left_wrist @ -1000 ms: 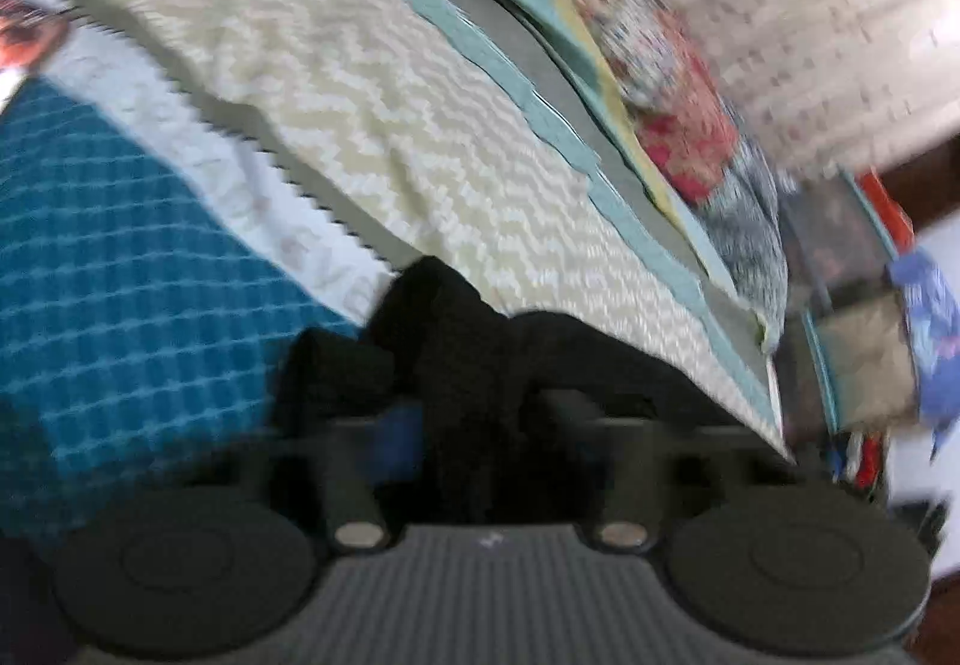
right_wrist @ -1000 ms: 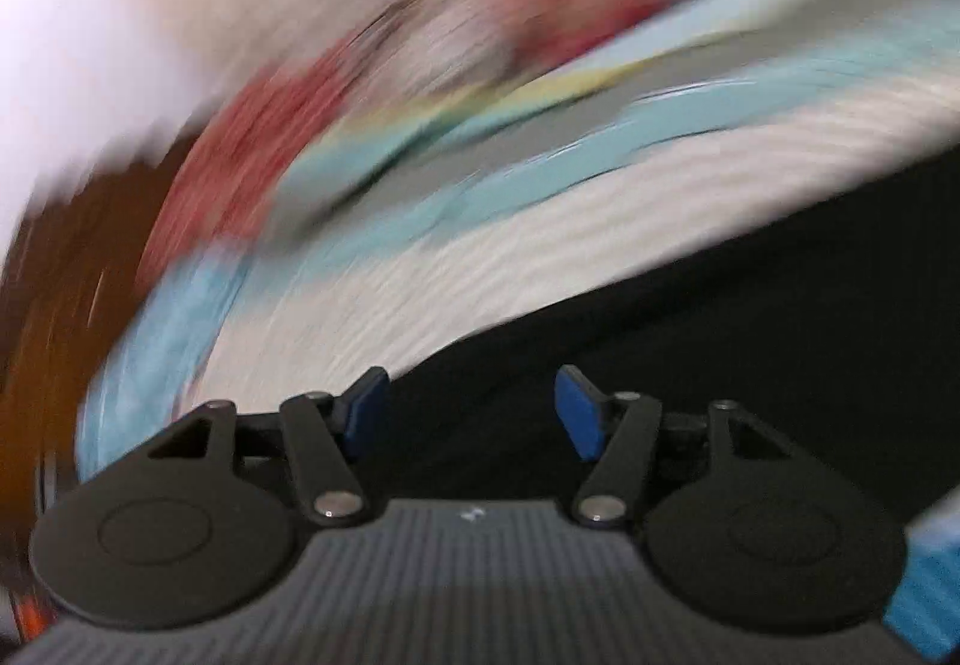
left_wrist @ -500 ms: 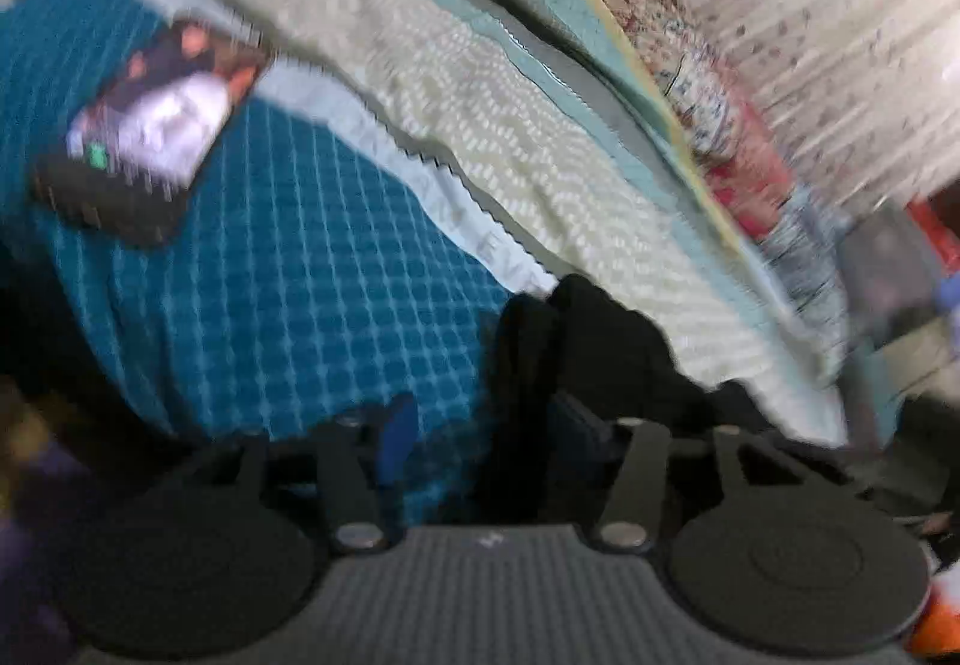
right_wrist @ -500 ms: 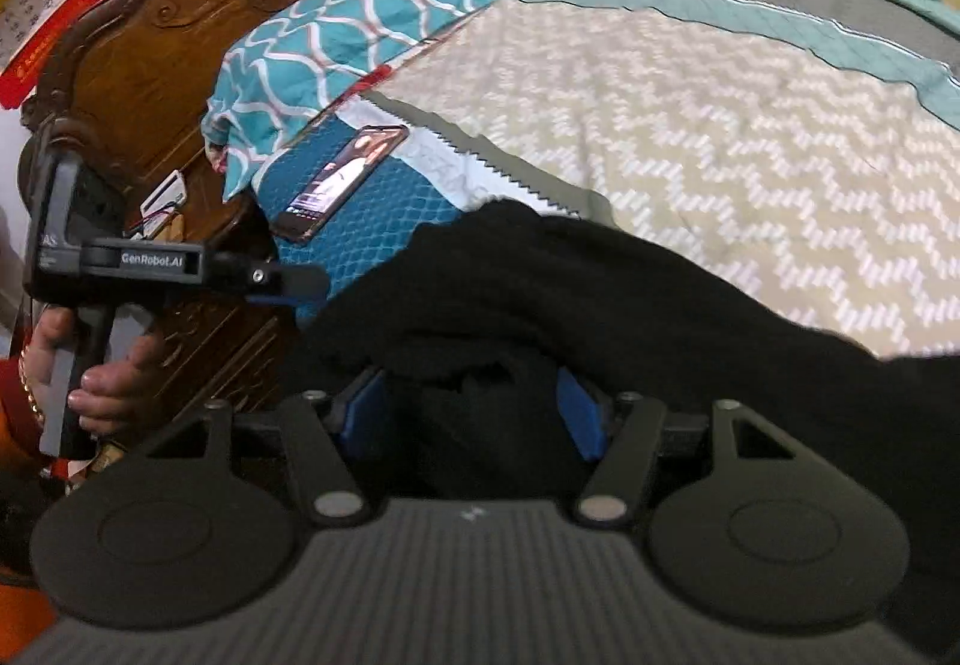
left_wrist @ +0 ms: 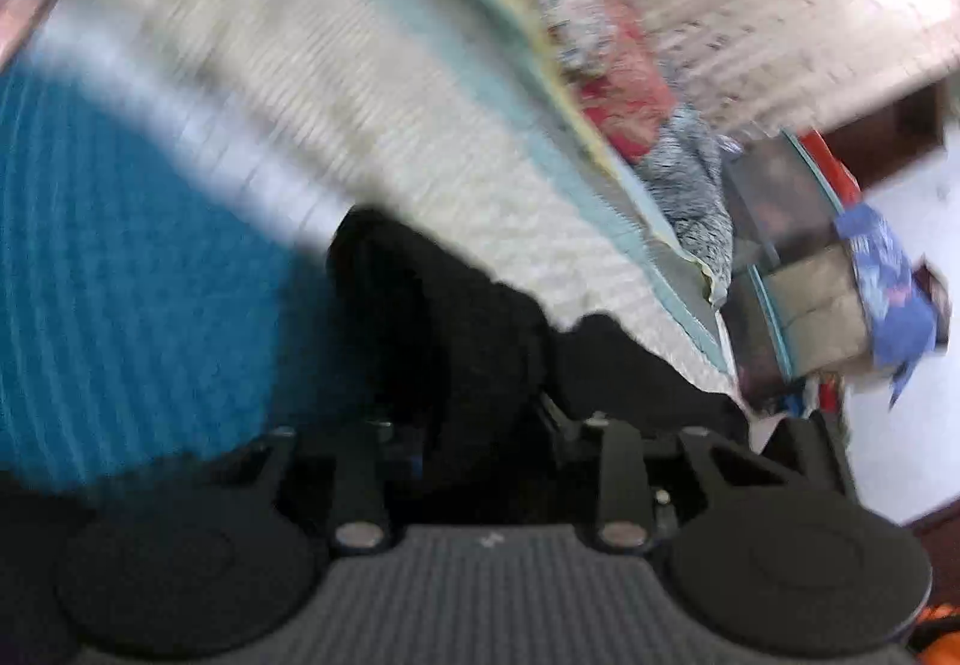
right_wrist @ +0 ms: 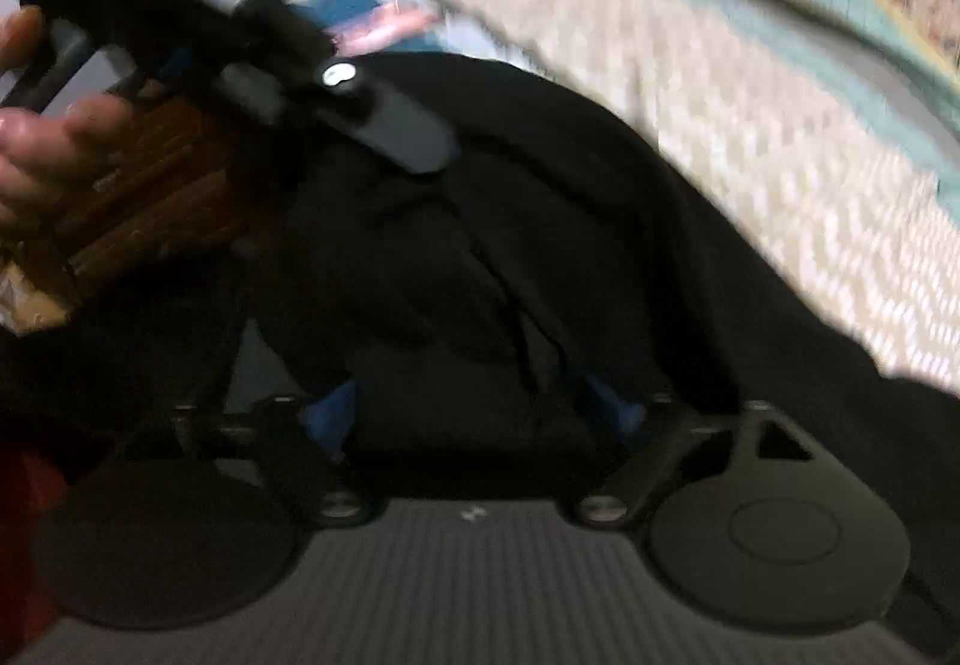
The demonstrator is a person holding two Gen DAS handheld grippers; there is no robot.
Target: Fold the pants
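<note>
While black pants [right_wrist: 540, 221] lie bunched on bed [left_wrist: 372, 83], left gripper [left_wrist: 474, 425] and right gripper [right_wrist: 474, 413] jaws, just closing, each straddle cloth; clamping unconfirmed. Step: securing edge. Next: you confirm hold, draw fabric flat.

Right tongs [right_wrist: 474, 413]: black ribbed body, twin round discs, silver pivot screws, blue fingertip pads [right_wrist: 330, 413]; left tongs [left_wrist: 480, 425] alike.

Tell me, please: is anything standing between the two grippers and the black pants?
Nothing visible does. The black pants already fill the gap of the left gripper, and bunched cloth sits between the fingers of the right gripper, whose jaws have just been closing.
</note>
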